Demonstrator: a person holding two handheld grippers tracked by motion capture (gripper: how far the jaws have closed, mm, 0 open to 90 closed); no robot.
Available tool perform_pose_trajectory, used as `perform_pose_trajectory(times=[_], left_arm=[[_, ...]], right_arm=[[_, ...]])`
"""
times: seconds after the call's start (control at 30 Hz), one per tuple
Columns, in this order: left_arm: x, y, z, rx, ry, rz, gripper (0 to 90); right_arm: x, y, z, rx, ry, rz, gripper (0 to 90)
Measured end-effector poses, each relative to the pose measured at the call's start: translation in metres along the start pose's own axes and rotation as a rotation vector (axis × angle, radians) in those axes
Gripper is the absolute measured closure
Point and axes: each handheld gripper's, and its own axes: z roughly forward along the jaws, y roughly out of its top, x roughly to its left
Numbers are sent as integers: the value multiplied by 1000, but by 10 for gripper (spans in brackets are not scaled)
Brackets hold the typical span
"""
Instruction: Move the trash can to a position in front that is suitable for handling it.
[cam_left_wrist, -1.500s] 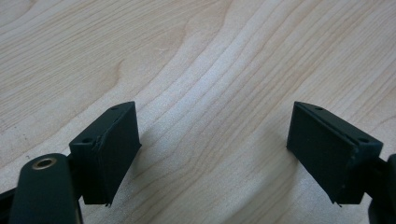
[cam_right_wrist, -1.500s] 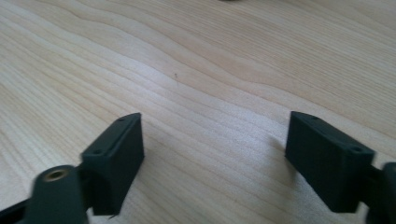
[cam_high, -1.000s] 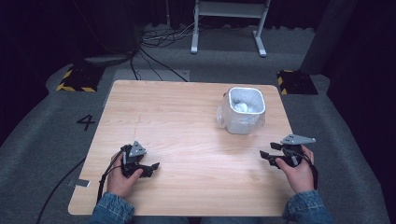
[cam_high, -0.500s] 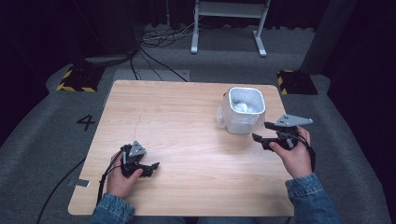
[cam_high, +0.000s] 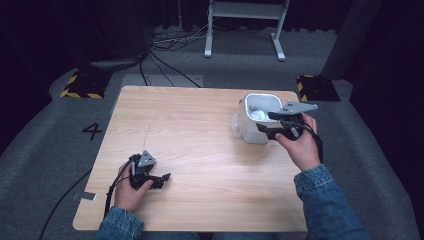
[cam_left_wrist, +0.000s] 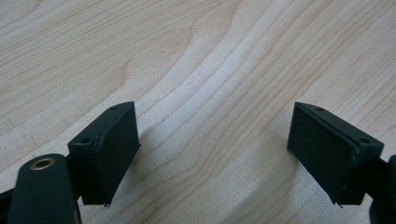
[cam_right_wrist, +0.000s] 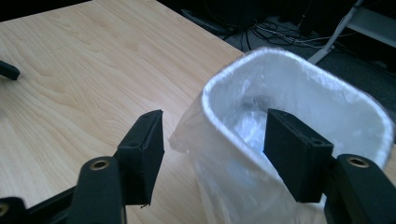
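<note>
The right gripper (cam_high: 266, 122) hangs at the near rim of a small white bin (cam_high: 257, 125) lined with a clear plastic bag (cam_right_wrist: 243, 163). Its jaws, which have just been closing, are parted with nothing pinched. They straddle the rim, probably lined up to take the bag's loose edge, though contact is hard to judge. The bin stands near the table's (cam_high: 200, 150) far right corner, close to the right edge. The left gripper (cam_high: 162, 179) rests low near the front left, jaws wide over bare wood, leaving broad open board between.

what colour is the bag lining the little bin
Clear to milky white plastic bag, over a white bin; the right gripper view shows it best.
</note>
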Motion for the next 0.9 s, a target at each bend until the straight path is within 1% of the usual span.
perform_pose_trajectory(times=[0.17,0.23,0.33,0.43,0.5,0.6,0.67,0.73,0.77,0.8,0.9], left_arm=[[0,0,0,2,-1,-2,161],[0,0,0,2,-1,-2,161],[0,0,0,2,-1,-2,161],[0,0,0,2,-1,-2,161],[0,0,0,2,-1,-2,161],[0,0,0,2,-1,-2,161],[0,0,0,3,-2,-4,161],[0,0,0,3,-1,-4,161],[0,0,0,3,-2,-4,161],[0,0,0,3,-1,-4,161],[0,0,0,2,0,-1,161]], right_arm=[[0,10,22,24,7,-35,441],[1,12,31,33,6,-39,461],[3,15,43,46,-1,-62,484],[3,16,52,58,-4,-62,535],[3,16,58,76,-10,-60,572],[2,13,64,108,1,-54,649],[2,12,66,133,-3,-59,696],[3,11,67,141,-10,-68,726],[4,12,67,142,-15,-71,756],[4,12,66,143,-12,-67,756],[6,13,66,148,-13,-75,758]])
